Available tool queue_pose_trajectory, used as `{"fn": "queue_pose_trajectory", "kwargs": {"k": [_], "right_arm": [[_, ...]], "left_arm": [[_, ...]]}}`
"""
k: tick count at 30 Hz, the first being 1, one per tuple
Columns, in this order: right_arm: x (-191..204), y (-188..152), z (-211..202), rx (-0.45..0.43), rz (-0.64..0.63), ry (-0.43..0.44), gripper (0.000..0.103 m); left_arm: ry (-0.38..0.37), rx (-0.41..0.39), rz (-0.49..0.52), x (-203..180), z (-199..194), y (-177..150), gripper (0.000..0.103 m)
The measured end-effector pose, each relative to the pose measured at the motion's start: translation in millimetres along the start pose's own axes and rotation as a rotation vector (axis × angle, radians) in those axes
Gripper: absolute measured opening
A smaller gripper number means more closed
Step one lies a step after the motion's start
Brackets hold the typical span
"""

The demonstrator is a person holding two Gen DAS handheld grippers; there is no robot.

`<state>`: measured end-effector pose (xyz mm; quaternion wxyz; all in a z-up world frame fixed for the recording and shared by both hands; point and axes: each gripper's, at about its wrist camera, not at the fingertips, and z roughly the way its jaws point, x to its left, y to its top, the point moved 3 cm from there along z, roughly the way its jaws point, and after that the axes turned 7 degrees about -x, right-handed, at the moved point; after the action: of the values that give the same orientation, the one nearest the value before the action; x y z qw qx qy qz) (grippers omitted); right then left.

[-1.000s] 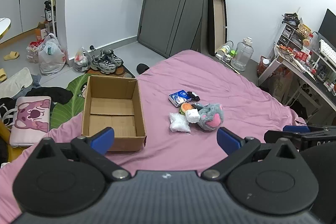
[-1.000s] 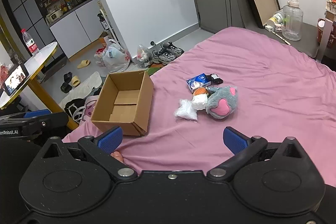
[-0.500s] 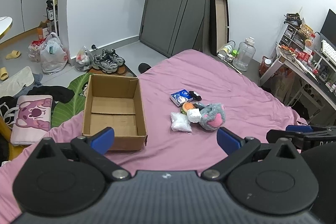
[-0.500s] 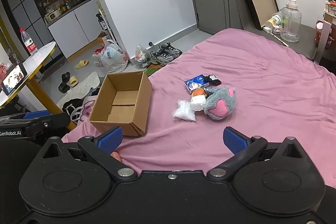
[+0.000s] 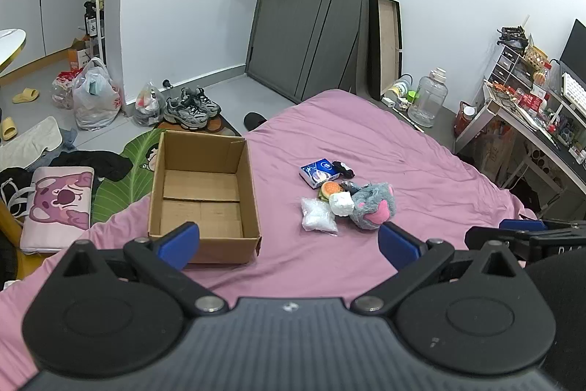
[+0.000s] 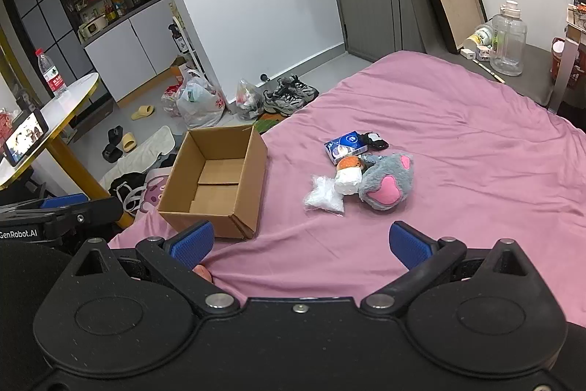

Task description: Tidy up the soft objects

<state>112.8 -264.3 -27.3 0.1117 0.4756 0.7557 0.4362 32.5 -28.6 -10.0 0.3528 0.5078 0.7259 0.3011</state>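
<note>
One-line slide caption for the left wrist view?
Open left gripper faces an empty brown cardboard box and grey-pink plush toy on pink bedsheet.

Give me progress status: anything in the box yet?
Done: nothing; the box is empty. In hand: nothing; left gripper and right gripper are open over the bed. Left: whole pile, including plush, bag, blue pack.

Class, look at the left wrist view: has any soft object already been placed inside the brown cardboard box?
No: the brown cardboard box shows only its bare floor, while the grey and pink plush toy lies on the pink bedsheet.
</note>
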Motion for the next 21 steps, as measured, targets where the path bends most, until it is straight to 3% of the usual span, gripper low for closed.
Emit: {"fn": "queue_pose_trajectory", "kwargs": {"k": [21], "right_arm": [[1.2, 0.5, 0.7, -0.002, -0.012, -0.004, 0.103]], "left_arm": [[0.0, 0.0, 0.003, 1.6, 0.0, -1.1, 0.103]]}}
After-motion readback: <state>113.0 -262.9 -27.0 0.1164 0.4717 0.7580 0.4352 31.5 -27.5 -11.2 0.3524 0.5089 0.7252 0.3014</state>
